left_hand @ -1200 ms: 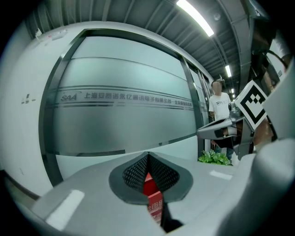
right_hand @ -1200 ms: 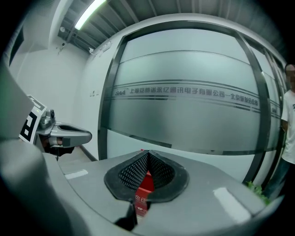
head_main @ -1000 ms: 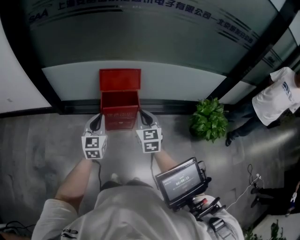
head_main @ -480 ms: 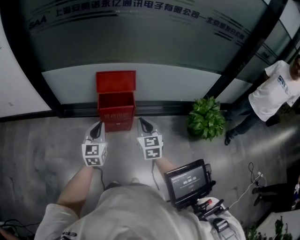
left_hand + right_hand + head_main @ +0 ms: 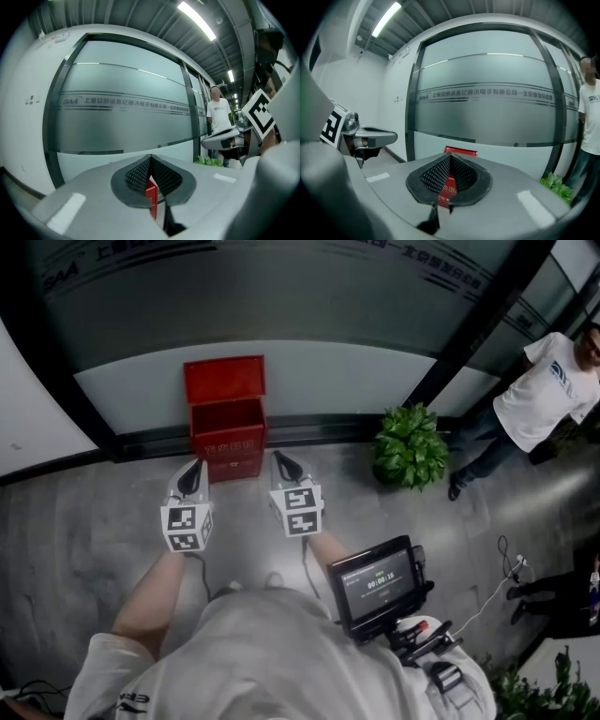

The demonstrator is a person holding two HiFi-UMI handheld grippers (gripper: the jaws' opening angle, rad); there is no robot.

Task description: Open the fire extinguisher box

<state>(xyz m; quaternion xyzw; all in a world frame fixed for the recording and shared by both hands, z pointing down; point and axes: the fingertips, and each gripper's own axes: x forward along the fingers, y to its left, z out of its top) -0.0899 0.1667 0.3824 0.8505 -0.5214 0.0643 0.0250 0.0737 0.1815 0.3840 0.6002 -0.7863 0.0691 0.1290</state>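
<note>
The red fire extinguisher box [image 5: 225,432] stands on the floor against the frosted glass wall, its lid [image 5: 223,381] raised upright and leaning back on the glass, the inside dark. My left gripper [image 5: 193,471] hangs just in front of the box's left corner, shut and empty. Off the right corner, my right gripper [image 5: 280,463] is likewise shut with nothing held. Neither touches the box. A sliver of the red box [image 5: 151,198] shows past the closed jaws in the left gripper view; the box [image 5: 451,187] and its lid [image 5: 461,150] show in the right gripper view.
A potted green plant [image 5: 409,444] stands on the floor right of the box. A person in a white shirt [image 5: 536,395] stands at the far right. A monitor rig [image 5: 381,587] hangs at my right side. Grey floor [image 5: 84,521] spreads to the left.
Both grippers have drawn back from the box's sides toward me; the box with its raised lid now sits farther away and higher in the head view.
</note>
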